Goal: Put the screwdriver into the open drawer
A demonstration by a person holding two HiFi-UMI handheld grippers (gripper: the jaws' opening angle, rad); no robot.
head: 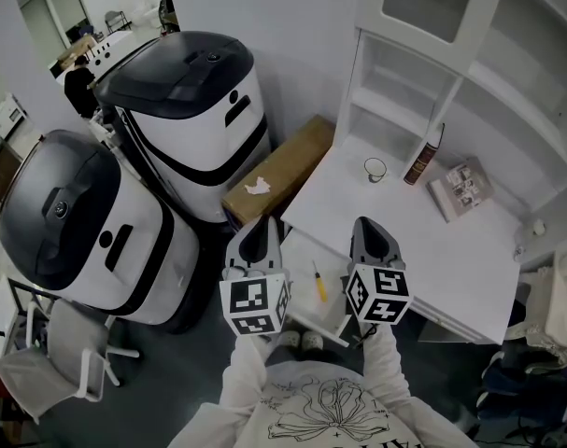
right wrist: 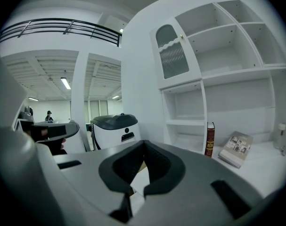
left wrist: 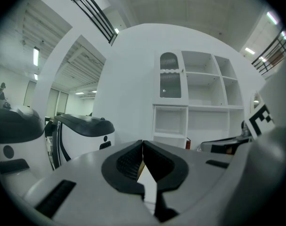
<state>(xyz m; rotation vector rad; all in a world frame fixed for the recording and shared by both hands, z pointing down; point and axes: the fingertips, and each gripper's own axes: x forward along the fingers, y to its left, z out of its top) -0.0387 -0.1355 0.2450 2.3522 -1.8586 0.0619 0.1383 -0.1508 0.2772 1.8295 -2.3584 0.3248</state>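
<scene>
Head view, lower centre: your left gripper [head: 261,231] and right gripper [head: 370,231] both have jaws pressed together, empty. The yellow screwdriver [head: 318,284] lies between them in the pulled-out drawer [head: 332,299]. Beyond, upper right, a cup [head: 375,168] stands on the desk [head: 432,250]

1 screwdriver [head: 318,284] noted: yellow handle, thin dark shaft, laid flat, shaft end turned away from the drawer front. It is seen inside 1 white drawer [head: 313,326], pulled open below the desk edge.
</scene>
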